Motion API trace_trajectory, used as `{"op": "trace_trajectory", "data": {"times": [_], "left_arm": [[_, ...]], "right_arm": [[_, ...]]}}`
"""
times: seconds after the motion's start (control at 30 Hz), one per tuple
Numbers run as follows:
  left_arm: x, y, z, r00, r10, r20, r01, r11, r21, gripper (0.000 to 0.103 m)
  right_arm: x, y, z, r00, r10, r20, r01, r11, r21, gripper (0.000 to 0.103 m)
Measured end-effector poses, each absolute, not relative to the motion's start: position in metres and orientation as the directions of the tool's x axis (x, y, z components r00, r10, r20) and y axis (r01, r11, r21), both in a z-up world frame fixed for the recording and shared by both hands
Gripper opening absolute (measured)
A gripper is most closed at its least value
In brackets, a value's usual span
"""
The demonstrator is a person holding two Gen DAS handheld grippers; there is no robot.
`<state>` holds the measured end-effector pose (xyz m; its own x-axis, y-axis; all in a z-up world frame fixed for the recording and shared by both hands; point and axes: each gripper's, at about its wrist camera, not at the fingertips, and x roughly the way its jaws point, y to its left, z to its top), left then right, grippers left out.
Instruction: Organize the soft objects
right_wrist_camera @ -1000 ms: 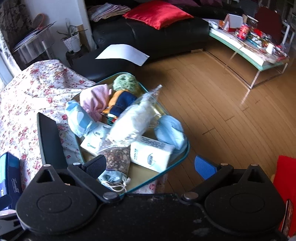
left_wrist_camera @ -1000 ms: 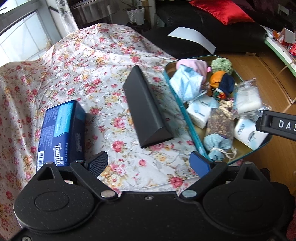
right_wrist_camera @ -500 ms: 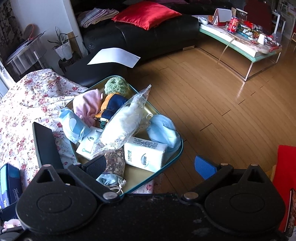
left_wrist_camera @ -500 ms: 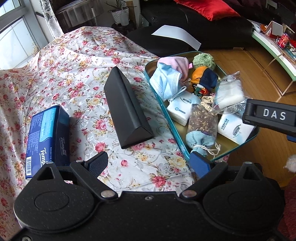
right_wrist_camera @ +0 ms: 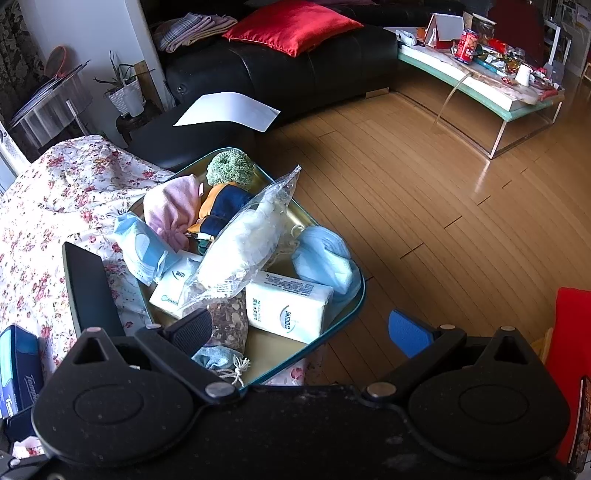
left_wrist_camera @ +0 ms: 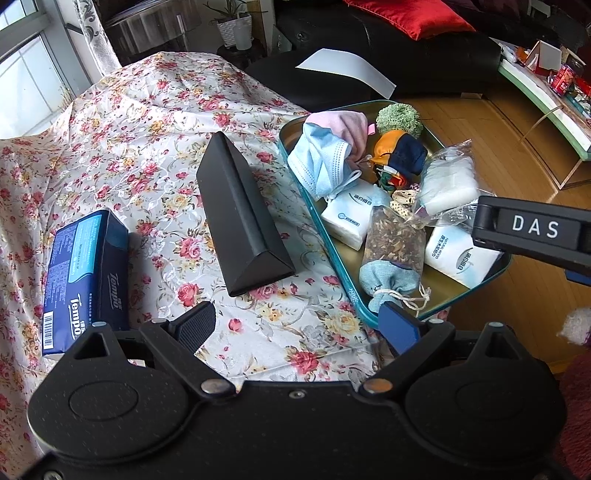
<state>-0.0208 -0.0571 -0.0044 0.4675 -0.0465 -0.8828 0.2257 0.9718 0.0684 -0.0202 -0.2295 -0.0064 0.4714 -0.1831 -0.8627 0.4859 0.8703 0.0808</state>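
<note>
A teal-rimmed metal tray (left_wrist_camera: 321, 218) (right_wrist_camera: 354, 314) sits at the right edge of the floral-covered table and holds several soft things: a pink cloth (left_wrist_camera: 343, 125), a blue face mask (left_wrist_camera: 317, 162), a green knitted ball (left_wrist_camera: 399, 118), tissue packs (left_wrist_camera: 458, 258) (right_wrist_camera: 288, 306), a clear bag of white padding (right_wrist_camera: 247, 243), a herb sachet (left_wrist_camera: 391, 254). My left gripper (left_wrist_camera: 299, 326) is open and empty above the table's front edge. My right gripper (right_wrist_camera: 299, 328) is open and empty over the tray's near corner; its body shows in the left wrist view (left_wrist_camera: 532, 229).
A black triangular case (left_wrist_camera: 240, 218) and a blue Tempo tissue box (left_wrist_camera: 85, 269) lie on the floral cloth (left_wrist_camera: 129, 147). A black sofa (right_wrist_camera: 295, 70) with a red cushion (right_wrist_camera: 291, 26) stands behind. Wooden floor (right_wrist_camera: 443, 221) and a cluttered low table (right_wrist_camera: 480, 81) lie to the right.
Both grippers have drawn back and a little lower from the tray and stay open and empty. The objects have not moved.
</note>
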Motion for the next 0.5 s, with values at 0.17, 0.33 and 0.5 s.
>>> {"op": "trace_trajectory", "data": {"times": [0.17, 0.33, 0.5], "left_arm": [[-0.0203, -0.0570, -0.0040, 0.468, -0.047, -0.882, 0.221, 0.973, 0.066, 0.093], [-0.0195, -0.0564, -0.0046, 0.467, -0.046, -0.883, 0.216, 0.974, 0.064, 0.093], [-0.0196, -0.0561, -0.0047, 0.467, -0.046, -0.883, 0.215, 0.975, 0.063, 0.093]], "right_arm": [[-0.0194, -0.2296, -0.0073, 0.472, -0.183, -0.863, 0.483, 0.872, 0.079, 0.103], [-0.0191, -0.2294, -0.0074, 0.471, -0.183, -0.863, 0.483, 0.872, 0.079, 0.103], [-0.0192, -0.2292, -0.0074, 0.471, -0.184, -0.863, 0.484, 0.872, 0.078, 0.103]]}}
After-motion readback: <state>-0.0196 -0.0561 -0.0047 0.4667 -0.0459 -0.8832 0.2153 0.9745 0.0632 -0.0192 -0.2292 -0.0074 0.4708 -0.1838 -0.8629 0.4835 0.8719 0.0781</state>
